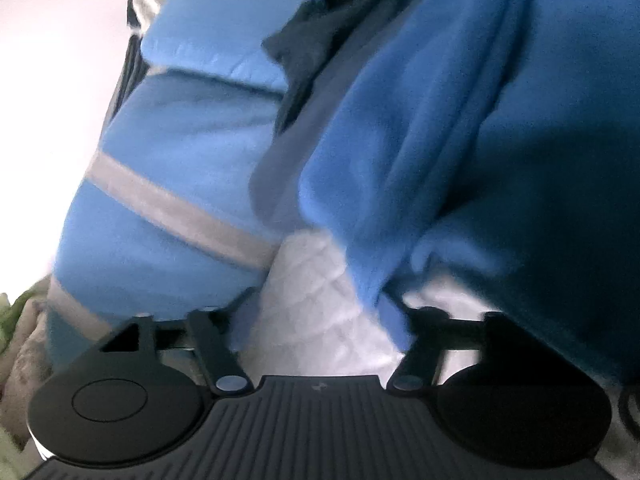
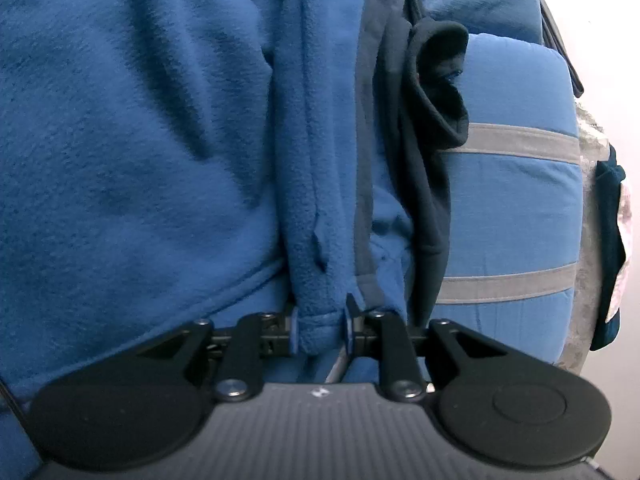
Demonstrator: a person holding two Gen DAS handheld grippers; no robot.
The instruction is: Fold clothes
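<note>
A soft blue fleece garment (image 2: 132, 128) fills nearly the whole right wrist view, hanging in thick folds with a dark navy lining or collar (image 2: 432, 92) showing along its right edge. The right gripper (image 2: 320, 330) is pinched narrow on a bunched seam of this fleece, the cloth squeezed between its two blue-tipped fingers. Behind the fleece, on the right, sits a lighter blue padded cushion with grey bands (image 2: 516, 184), and beyond it a pale mottled surface at the far right edge. In the left wrist view the same blue fleece garment (image 1: 460, 120) drapes from the upper right down toward the near centre, its lower edge falling across the right finger. The left gripper (image 1: 324, 316) stands wide apart, and between its fingers a white quilted cover (image 1: 316, 300) shows; whether any cloth is caught at the covered finger cannot be told. The banded blue cushion (image 1: 180, 140) lies on the left, tilted, against a bright white background.
</note>
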